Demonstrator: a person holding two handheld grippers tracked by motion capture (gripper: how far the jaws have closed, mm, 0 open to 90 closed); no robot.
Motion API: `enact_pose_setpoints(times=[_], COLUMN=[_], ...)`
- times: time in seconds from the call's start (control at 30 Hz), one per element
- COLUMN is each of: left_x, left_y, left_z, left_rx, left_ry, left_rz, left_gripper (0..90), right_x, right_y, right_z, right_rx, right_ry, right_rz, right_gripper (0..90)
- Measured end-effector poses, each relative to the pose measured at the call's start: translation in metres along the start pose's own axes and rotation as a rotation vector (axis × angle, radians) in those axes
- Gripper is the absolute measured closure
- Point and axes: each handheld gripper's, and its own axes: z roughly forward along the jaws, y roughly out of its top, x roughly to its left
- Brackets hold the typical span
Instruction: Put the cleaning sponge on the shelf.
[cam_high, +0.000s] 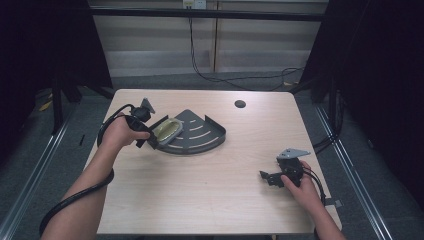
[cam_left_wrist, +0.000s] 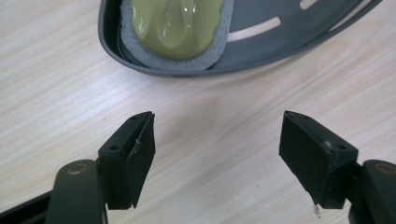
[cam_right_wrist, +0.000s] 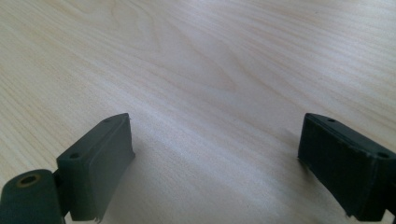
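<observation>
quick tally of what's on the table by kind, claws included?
Dark grey slotted corner tray: 1
Olive-green sponge with a grey foam edge, lying in the tray: 1
Claws: 2, the left claw open beside the tray and the right claw open over bare table
Total: 4

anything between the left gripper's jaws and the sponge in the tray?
Only bare table and the near rim of the grey corner tray. In the left gripper view, the left gripper stands open, short of the green sponge.
</observation>
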Motion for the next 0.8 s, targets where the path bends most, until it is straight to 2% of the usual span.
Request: enact_pose_setpoints(times=[0.8], left_x=[-0.012], left_y=[-0.032], left_z=[0.023], left_rx=[0.012], left_ry=[-0.023], left_rz=[0.046], left_gripper=[27.0], right_x=[0.0], right_y=[0.0], right_z=[0.0], right_rx=[0.002], right_ry=[0.0], right_rz=[0.004], right_gripper=[9.4])
